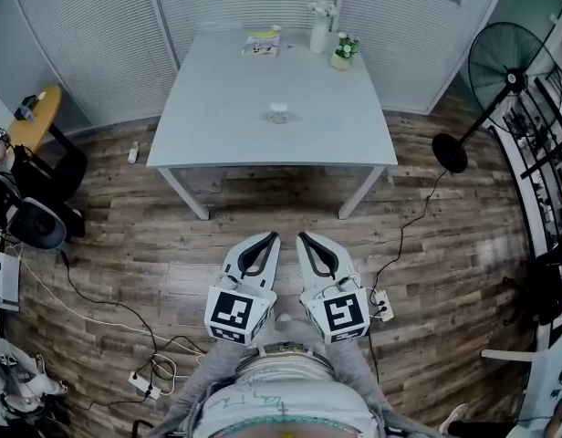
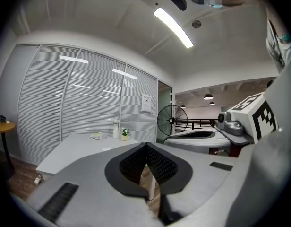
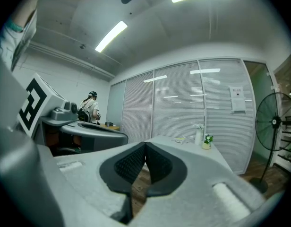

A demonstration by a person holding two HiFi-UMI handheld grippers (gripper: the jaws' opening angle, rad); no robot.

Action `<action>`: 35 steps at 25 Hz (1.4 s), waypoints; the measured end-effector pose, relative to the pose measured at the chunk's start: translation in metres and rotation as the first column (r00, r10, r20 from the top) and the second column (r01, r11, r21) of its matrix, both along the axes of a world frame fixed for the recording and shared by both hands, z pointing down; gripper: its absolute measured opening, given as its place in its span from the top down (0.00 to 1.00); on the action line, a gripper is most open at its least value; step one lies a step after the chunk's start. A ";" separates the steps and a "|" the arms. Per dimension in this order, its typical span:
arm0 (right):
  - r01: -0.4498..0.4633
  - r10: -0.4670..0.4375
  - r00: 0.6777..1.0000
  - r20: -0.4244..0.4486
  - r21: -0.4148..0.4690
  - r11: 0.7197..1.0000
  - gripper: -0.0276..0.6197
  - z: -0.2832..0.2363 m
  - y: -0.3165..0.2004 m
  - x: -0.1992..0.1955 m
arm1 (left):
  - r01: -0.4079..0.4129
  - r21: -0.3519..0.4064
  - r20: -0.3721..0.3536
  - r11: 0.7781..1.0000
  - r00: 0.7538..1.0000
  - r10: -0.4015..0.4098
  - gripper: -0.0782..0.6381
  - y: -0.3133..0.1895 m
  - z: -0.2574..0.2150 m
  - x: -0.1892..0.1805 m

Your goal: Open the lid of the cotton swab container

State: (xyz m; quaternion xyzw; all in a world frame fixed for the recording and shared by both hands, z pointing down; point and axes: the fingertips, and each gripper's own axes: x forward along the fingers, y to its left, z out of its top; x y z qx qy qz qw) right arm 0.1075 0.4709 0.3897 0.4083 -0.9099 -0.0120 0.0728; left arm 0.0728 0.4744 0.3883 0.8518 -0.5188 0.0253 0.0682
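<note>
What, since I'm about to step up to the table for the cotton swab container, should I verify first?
1. Target in view: ok, small round white container sits on the pale grey rectangular table.
2. Lid on or off: cannot tell, too small.
3. Reach: not ok, left gripper and right gripper are well short of the table.
4. Jaws ready to grasp: not ok, both shut, empty.
5. Room around container: ok; white vase, potted plant and booklet sit at the far edge.

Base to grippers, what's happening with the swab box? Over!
Left gripper, right gripper: jaws shut, empty. Swab container on table, untouched. Only floor between.
</note>
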 end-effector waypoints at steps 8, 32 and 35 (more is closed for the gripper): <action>-0.031 0.031 0.999 -0.013 0.002 1.000 0.96 0.003 -0.061 -0.016 | -0.054 -0.007 -0.012 0.999 0.998 0.054 0.89 -0.066 0.004 -0.012; -0.074 0.074 0.997 -0.027 -0.015 0.997 0.96 0.015 -0.196 -0.103 | -0.154 -0.020 -0.036 0.988 0.988 0.153 0.89 -0.203 0.014 -0.085; -0.078 0.078 0.996 -0.037 -0.012 0.997 0.96 0.015 -0.203 -0.111 | -0.160 -0.018 -0.039 0.987 0.986 0.159 0.89 -0.212 0.014 -0.093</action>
